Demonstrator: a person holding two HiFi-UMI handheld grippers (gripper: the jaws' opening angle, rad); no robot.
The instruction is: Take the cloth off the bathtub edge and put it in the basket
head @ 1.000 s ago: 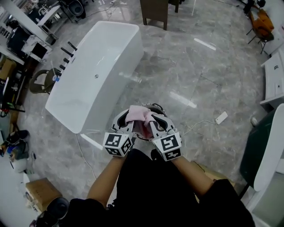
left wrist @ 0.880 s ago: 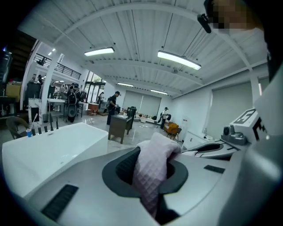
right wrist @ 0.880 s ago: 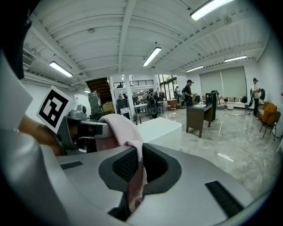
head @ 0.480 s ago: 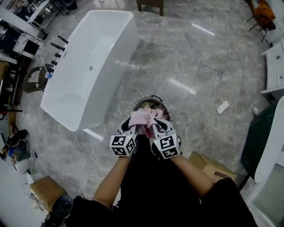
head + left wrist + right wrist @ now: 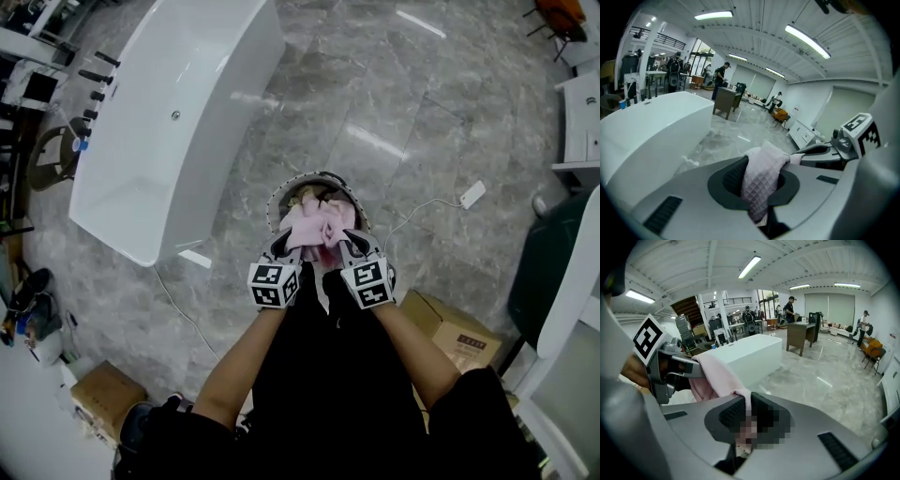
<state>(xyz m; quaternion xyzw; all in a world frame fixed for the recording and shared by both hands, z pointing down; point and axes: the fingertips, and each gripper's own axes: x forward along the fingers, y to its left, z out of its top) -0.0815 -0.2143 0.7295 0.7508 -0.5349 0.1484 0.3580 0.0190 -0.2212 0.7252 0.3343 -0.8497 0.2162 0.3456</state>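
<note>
pink cloth (image 5: 319, 225) hangs bunched between the two grippers in the head view, over the near part of the basket (image 5: 275, 202). left gripper (image 5: 284, 246) and right gripper (image 5: 351, 244) sit side by side, angled forward and down, both forearms stretched out from the body. the basket stands on the floor with something pale inside, too small to tell. the white bathtub (image 5: 169, 122) stands well apart at the left.

left gripper view: jaws nearly together, pinching a quilted fold of the cloth.

right gripper view: jaws clamped on another fold, with the cloth running across to the left gripper.
</note>
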